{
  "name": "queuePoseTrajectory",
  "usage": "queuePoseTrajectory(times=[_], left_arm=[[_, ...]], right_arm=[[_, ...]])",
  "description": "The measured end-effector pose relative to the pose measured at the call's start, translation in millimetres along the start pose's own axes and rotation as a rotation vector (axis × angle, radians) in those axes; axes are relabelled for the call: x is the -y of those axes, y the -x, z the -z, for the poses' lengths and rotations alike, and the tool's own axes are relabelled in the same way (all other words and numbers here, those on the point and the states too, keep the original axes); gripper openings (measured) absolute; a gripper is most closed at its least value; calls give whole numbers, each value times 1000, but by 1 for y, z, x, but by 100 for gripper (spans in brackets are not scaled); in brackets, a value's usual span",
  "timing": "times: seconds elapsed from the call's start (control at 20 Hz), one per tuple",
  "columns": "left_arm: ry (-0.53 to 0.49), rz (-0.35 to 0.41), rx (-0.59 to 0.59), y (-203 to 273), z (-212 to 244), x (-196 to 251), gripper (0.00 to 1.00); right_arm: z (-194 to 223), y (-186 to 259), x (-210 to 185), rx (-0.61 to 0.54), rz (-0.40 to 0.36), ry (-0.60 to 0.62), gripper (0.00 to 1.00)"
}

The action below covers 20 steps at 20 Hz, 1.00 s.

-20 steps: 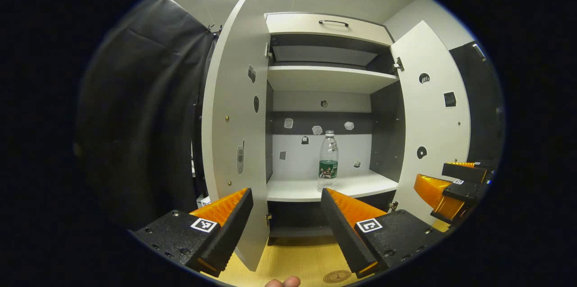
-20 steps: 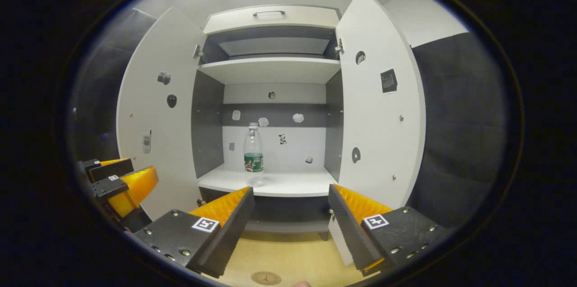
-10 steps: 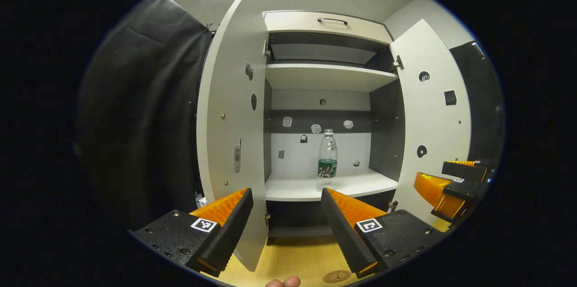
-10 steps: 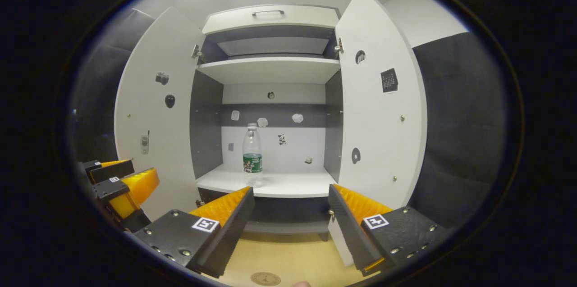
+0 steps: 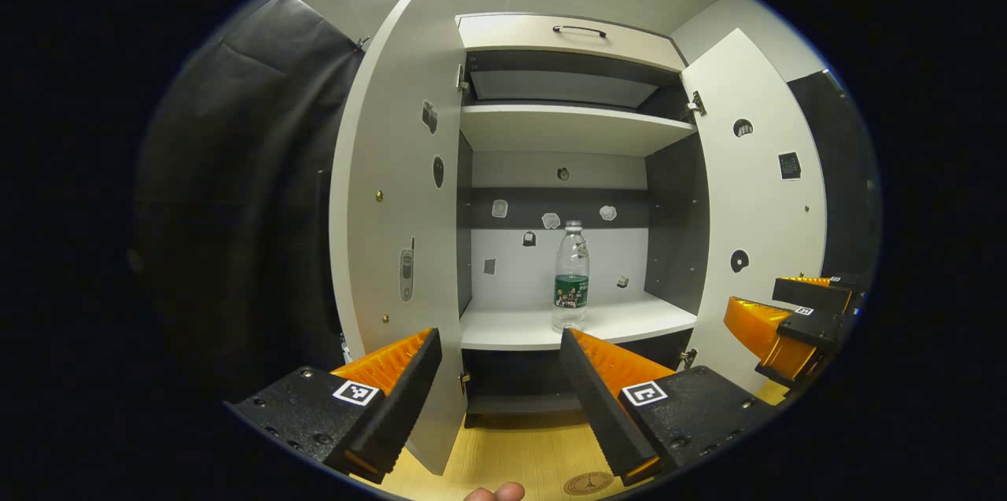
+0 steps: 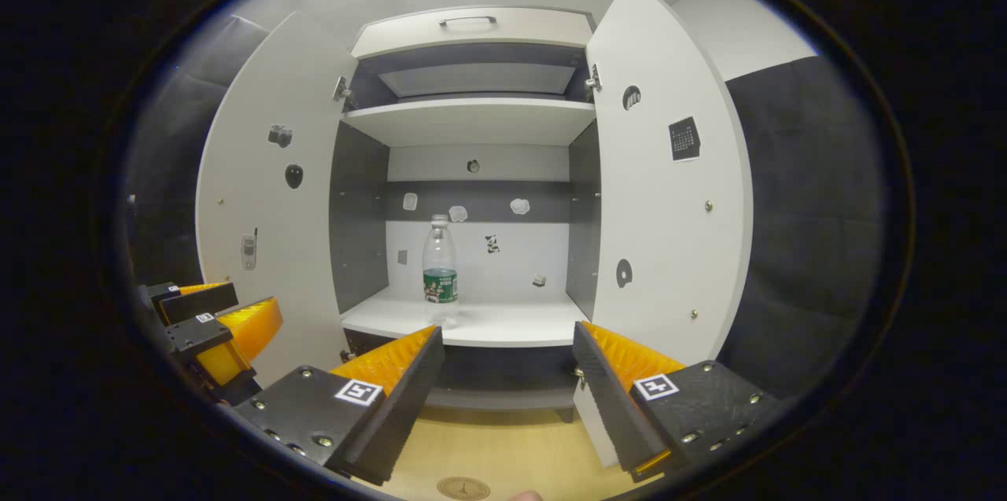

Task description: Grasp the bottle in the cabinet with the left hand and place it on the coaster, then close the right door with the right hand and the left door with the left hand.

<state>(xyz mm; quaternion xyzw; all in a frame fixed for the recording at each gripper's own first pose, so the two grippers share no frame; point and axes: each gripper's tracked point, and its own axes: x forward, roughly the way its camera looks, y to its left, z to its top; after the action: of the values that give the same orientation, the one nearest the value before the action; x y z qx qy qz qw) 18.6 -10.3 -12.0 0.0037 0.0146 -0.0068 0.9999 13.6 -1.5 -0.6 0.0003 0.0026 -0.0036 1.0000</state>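
A clear plastic bottle (image 5: pixel 570 277) with a green label stands upright on the cabinet's lower shelf (image 5: pixel 582 326); the right gripper view has the bottle (image 6: pixel 440 269) left of centre. Both white doors stand wide open: left door (image 5: pixel 397 218), right door (image 5: pixel 759 202). A round brown coaster (image 5: pixel 588 483) lies on the wooden table in front, and the right gripper view catches the coaster (image 6: pixel 462 488) at its bottom edge. My left gripper (image 5: pixel 499 344) is open, short of the shelf, nothing between its fingers. My right gripper (image 6: pixel 507 340) is open too, also in front of the cabinet.
An upper shelf (image 6: pixel 472 119) and a drawer with a dark handle (image 6: pixel 468 20) sit above. Black cloth hangs at both sides of the cabinet. A fingertip (image 5: pixel 494 492) shows at the bottom edge. The right gripper (image 5: pixel 787 320) hangs near the right door.
Both grippers have crept slightly closer to the cabinet, so the doors and shelf loom a little larger. The bottle has not moved, and both grippers stay open.
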Motion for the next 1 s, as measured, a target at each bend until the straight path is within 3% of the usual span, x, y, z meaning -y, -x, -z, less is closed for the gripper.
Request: queuePoseTrajectory(times=[0.45,1.0], left_arm=[[-16,63,-10,-66,9,34,97],[3,153,-56,-192,26,91,96]], right_arm=[[17,-8,8,-38,13,12,100],[33,-17,56,-116,115,28,100]])
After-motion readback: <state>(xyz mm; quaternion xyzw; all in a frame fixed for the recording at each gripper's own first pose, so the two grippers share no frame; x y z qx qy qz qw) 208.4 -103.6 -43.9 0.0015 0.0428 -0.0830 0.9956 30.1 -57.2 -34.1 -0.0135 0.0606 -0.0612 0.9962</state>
